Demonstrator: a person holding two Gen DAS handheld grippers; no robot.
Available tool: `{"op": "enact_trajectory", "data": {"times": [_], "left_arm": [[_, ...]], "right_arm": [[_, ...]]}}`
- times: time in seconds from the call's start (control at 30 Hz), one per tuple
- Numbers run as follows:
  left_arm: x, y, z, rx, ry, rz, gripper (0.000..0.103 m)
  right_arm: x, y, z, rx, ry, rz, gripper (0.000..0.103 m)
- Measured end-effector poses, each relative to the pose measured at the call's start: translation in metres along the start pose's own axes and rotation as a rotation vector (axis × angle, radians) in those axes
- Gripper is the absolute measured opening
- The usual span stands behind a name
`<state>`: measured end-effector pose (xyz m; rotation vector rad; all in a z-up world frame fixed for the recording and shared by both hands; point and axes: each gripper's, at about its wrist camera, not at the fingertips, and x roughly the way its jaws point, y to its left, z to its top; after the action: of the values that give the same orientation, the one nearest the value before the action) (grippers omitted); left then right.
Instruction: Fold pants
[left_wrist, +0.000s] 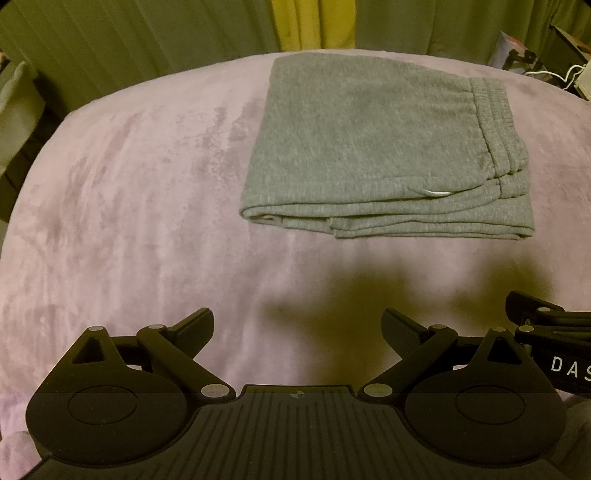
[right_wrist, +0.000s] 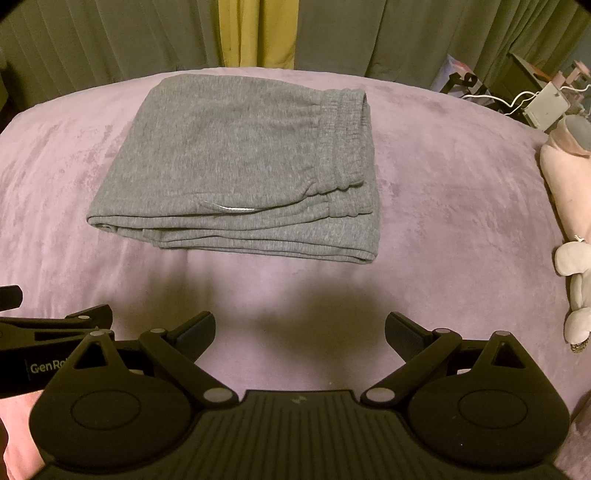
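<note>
The grey sweatpants (left_wrist: 373, 147) lie folded into a flat stack of several layers on the pink blanket (left_wrist: 129, 192), waistband to the right, a white drawstring tip showing at the front. They also show in the right wrist view (right_wrist: 236, 166). My left gripper (left_wrist: 297, 328) is open and empty, held back from the pants' near edge. My right gripper (right_wrist: 300, 330) is open and empty, also short of the pants. Each gripper shows at the edge of the other's view.
Green curtains (right_wrist: 369, 33) with a yellow strip hang behind the bed. A pink plush toy (right_wrist: 565, 177) and a grey one (right_wrist: 576, 291) lie at the right edge. Cables and a white device (right_wrist: 546, 107) sit at the far right.
</note>
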<state>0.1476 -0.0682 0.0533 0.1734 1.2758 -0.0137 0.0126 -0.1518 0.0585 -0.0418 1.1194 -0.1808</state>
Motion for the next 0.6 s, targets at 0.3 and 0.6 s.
{"op": "enact_trajectory", "data": {"times": [0.3,0.6], "left_arm": [[0.0010,-0.0005,-0.0004,0.000,0.002,0.000,0.100],[0.0031,0.0014,-0.0010,0.003,0.004,0.002,0.100]], "right_arm": [[0.0001,-0.0006,-0.0004,-0.001,0.000,0.000,0.098],[0.0019,-0.0003,-0.0003,-0.001,0.006,0.002,0.098]]}}
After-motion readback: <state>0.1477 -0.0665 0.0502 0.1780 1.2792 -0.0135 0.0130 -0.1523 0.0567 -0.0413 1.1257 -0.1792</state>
